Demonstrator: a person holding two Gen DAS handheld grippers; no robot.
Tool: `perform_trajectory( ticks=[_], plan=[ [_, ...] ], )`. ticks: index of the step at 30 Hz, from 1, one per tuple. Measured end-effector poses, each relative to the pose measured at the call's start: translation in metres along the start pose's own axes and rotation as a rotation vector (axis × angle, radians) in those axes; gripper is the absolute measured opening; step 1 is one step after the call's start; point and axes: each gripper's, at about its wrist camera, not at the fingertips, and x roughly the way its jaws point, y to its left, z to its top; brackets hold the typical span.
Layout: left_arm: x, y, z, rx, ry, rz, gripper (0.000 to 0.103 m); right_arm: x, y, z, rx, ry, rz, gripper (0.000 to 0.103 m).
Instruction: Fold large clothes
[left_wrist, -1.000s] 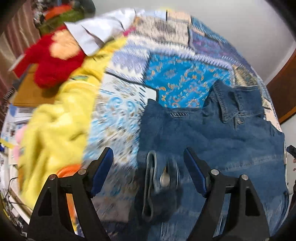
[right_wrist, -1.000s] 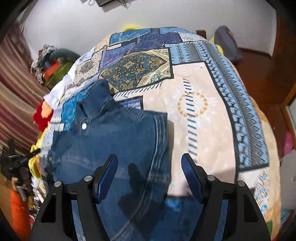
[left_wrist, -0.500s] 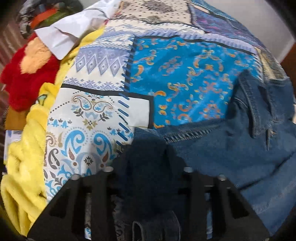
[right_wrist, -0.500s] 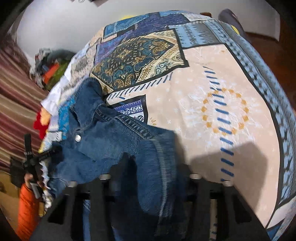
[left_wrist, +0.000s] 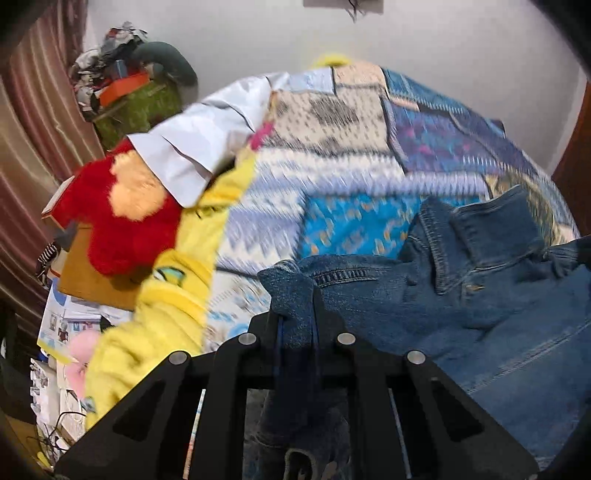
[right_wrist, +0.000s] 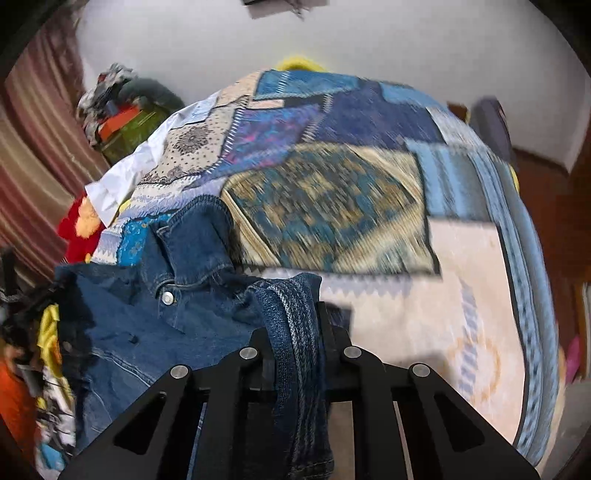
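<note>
A blue denim jacket (left_wrist: 461, 314) lies collar-up on a patchwork quilt (left_wrist: 351, 155). My left gripper (left_wrist: 295, 306) is closing its jaws on a fold of the jacket's left edge, and the pads press on the denim. In the right wrist view the same jacket (right_wrist: 147, 325) spreads to the left over the quilt (right_wrist: 332, 206). My right gripper (right_wrist: 295, 317) is closing on the jacket's stitched right edge, which stands pinched between its pads and is raised off the bed. Both views are blurred by motion.
A yellow blanket (left_wrist: 155, 325), a red plush toy (left_wrist: 122, 214) and a white cloth (left_wrist: 199, 147) line the bed's left side. A cluttered pile (left_wrist: 133, 92) and striped curtain (left_wrist: 37, 129) stand behind. A dark cushion (right_wrist: 491, 125) sits far right by wooden floor (right_wrist: 546, 177).
Both grippers went from wide open over the flat jacket to shut on its edges. The pinched denim now bunches up and both views have tilted toward the far wall.
</note>
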Motion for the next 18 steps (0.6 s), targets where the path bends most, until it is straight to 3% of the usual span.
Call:
perform_trajectory(
  ticks=[3, 8, 10, 13, 16, 18],
  plan=[
    [0.002, 0.012, 0.007, -0.002, -0.017, 0.042, 0.012, 0.014, 0.012, 0.02, -0.005, -0.019, -0.006, 0.011],
    [0.044, 0.033, 0.007, -0.015, 0.062, 0.104, 0.013, 0.061, 0.024, 0.037, -0.027, 0.018, -0.072, 0.012],
    [0.056, 0.038, 0.002, -0.008, 0.08, 0.126, 0.016, 0.077, 0.025, 0.037, -0.063, 0.049, -0.141, 0.012],
    [0.078, 0.044, -0.006, -0.007, 0.121, 0.151, 0.028, 0.094, 0.021, 0.028, -0.099, 0.085, -0.189, 0.015],
    [0.09, 0.051, -0.012, -0.04, 0.142, 0.136, 0.035, 0.093, 0.018, 0.019, -0.138, 0.053, -0.238, 0.033],
    [0.09, 0.056, -0.014, -0.069, 0.131, 0.113, 0.036, 0.093, 0.017, 0.015, -0.18, 0.042, -0.28, 0.057]
  ],
)
